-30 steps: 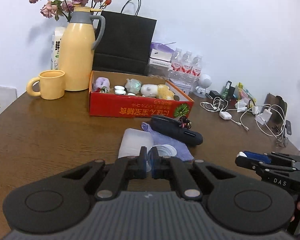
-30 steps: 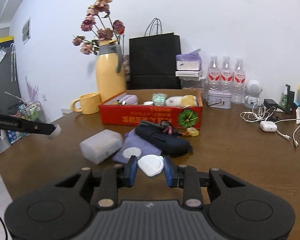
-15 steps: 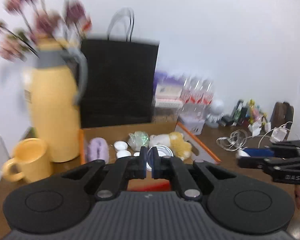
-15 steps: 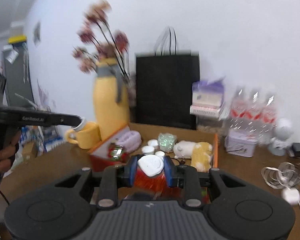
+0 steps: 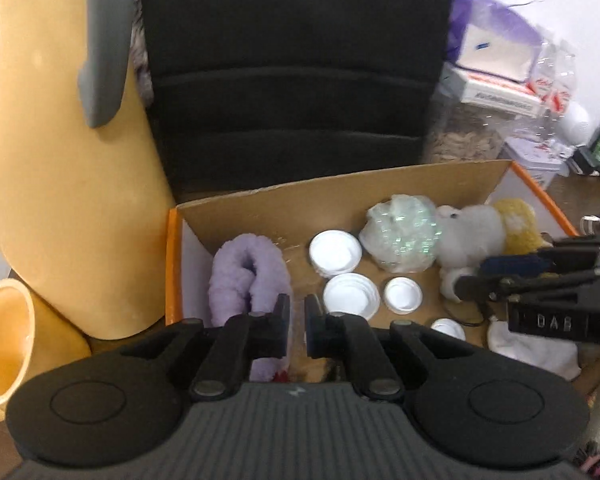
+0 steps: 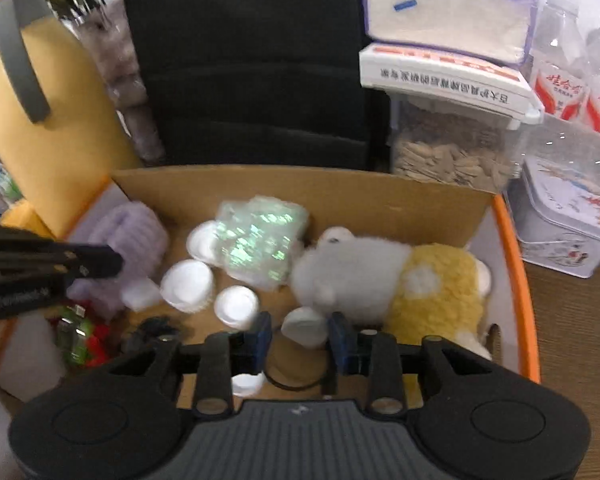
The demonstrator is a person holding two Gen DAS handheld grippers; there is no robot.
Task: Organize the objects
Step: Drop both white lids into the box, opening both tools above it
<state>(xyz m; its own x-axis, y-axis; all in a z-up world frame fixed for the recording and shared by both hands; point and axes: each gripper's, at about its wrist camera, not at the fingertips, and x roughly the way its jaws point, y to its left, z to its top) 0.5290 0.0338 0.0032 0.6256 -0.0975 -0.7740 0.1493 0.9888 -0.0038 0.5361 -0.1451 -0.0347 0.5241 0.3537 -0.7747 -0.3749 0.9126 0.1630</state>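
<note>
Right gripper hangs over the near end of the cardboard box, jaws part-open and opening; the white cap sits between the pads, and it looks loose on the left side; whether the right pad still touches it cannot be told. Left gripper is alongside, over the same box, jaws almost closed; nothing visible in the narrow gap, though a thin clear item could hide there. Just beyond the right gripper's tips lie several white caps, then a plush toy in white and yellow to the right and an iridescent wrapped bundle ahead. A purple fluffy item lies to the left, just ahead of the left gripper's tips. Behind the box stand a yellow jug and a black bag. Judgement: box already holds most items; this cap is being dropped in. What remains outside the box is out of view.
</note>
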